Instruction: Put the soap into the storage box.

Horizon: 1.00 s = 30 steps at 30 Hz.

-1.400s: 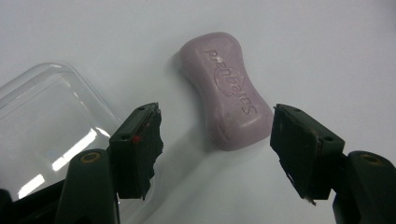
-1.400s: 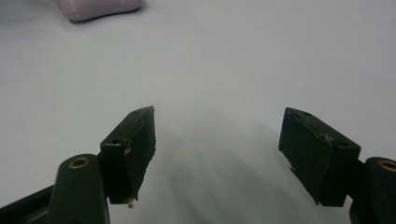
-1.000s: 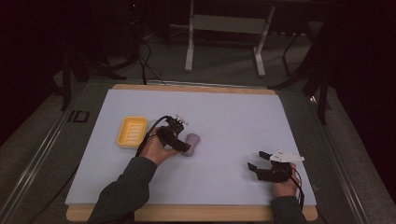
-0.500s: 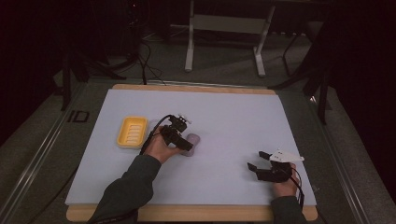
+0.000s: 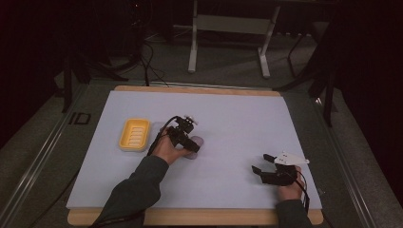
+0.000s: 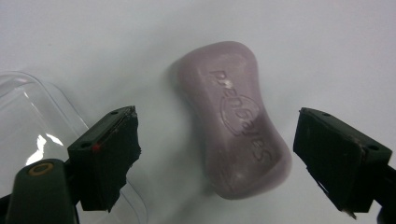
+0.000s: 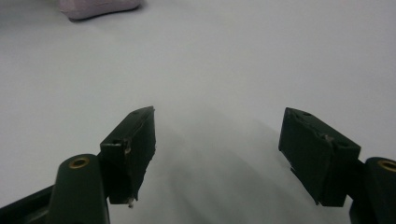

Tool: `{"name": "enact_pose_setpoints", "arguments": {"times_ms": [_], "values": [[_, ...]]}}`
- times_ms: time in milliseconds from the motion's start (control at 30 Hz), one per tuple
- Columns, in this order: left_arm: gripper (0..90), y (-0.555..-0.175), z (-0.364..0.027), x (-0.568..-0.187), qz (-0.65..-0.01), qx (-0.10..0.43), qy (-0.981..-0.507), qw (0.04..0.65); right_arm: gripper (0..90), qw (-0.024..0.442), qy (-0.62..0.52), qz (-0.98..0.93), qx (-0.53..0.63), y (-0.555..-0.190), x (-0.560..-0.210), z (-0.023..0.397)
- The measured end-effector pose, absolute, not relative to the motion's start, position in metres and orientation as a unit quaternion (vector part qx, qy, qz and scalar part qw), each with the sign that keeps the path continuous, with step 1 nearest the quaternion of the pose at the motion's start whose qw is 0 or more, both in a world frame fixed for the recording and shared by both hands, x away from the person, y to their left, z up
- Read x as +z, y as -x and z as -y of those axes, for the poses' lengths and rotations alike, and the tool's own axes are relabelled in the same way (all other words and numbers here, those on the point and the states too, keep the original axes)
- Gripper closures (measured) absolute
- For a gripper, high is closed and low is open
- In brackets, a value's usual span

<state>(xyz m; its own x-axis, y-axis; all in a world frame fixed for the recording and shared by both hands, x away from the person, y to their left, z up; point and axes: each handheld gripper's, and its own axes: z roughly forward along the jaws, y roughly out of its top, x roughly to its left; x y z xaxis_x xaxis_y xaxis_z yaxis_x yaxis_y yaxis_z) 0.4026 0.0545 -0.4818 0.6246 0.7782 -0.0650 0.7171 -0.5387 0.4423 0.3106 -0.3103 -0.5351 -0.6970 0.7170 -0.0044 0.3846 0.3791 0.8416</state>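
Note:
A purple bar of soap (image 6: 238, 126) with embossed lettering lies flat on the white mat (image 5: 237, 118). My left gripper (image 6: 217, 121) hangs over it, its jaws just opened wide, and the soap rests between the pads (image 6: 109, 149) without touching either. In the high view the left gripper (image 5: 191, 141) sits at mid-table with the soap (image 5: 200, 141) peeking out on its right. My right gripper (image 5: 260, 163) rests open near the front right, nothing between its jaws (image 7: 217, 126). A corner of the soap (image 7: 98, 8) shows far off in the right gripper view.
A yellow ribbed soap dish (image 5: 134, 134) stands on the mat left of the left hand. A clear plastic piece (image 6: 28, 121) lies beside the soap, under the left jaw. The wooden table edge (image 5: 190, 216) borders the mat in front.
The left gripper's jaws have spread apart and the hand has edged slightly right over the soap. The right hand and gripper have stayed put.

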Motion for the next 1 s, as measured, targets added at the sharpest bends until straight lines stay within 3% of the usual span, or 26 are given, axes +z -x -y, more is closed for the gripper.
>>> {"name": "enact_pose_setpoints", "arguments": {"times_ms": [500,1000], "values": [[12.7,-0.413,-0.036,-0.498,-0.437,0.062,-0.877,0.191,26.7,0.188,-0.341,-0.808,0.441,-0.311,-0.535,0.310],[35.2,-0.421,-0.037,-0.505,-0.402,0.047,-0.899,0.166,26.7,0.188,-0.341,-0.809,0.441,-0.311,-0.535,0.310]]}}
